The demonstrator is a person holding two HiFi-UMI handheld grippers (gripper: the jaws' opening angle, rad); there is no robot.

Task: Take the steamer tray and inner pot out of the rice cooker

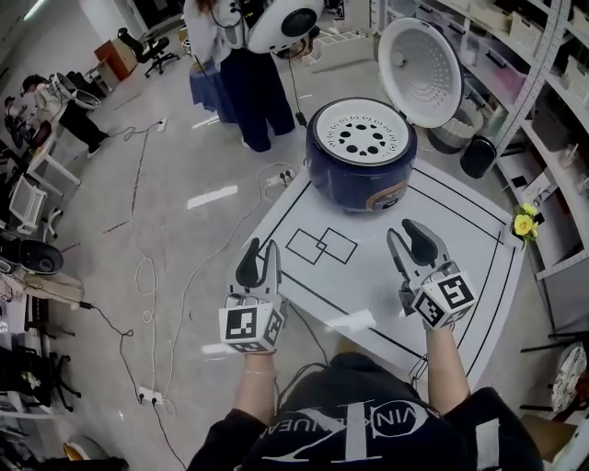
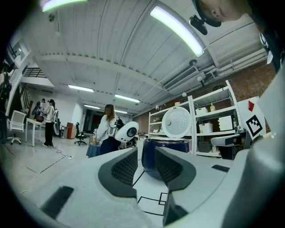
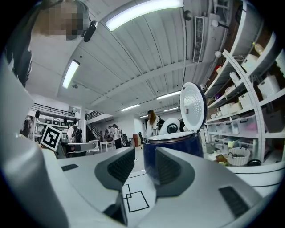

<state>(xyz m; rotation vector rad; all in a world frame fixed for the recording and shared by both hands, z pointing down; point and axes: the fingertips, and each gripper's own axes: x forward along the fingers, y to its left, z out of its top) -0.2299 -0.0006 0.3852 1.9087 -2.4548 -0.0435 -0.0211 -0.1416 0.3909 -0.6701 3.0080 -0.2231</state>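
Observation:
A dark blue rice cooker stands at the far end of the white table, its lid swung up and open. A white perforated steamer tray sits in its top; the inner pot is hidden beneath it. My left gripper hovers at the table's near left edge and my right gripper over the near right part. Both point at the cooker from a distance, open, with nothing between the fingers. The cooker shows through the gap of the left gripper, and the cooker through that of the right gripper.
Two overlapping squares are drawn on the table in front of the cooker. A person stands beyond the table beside a white round device. Shelving lines the right side. Cables trail over the floor at left.

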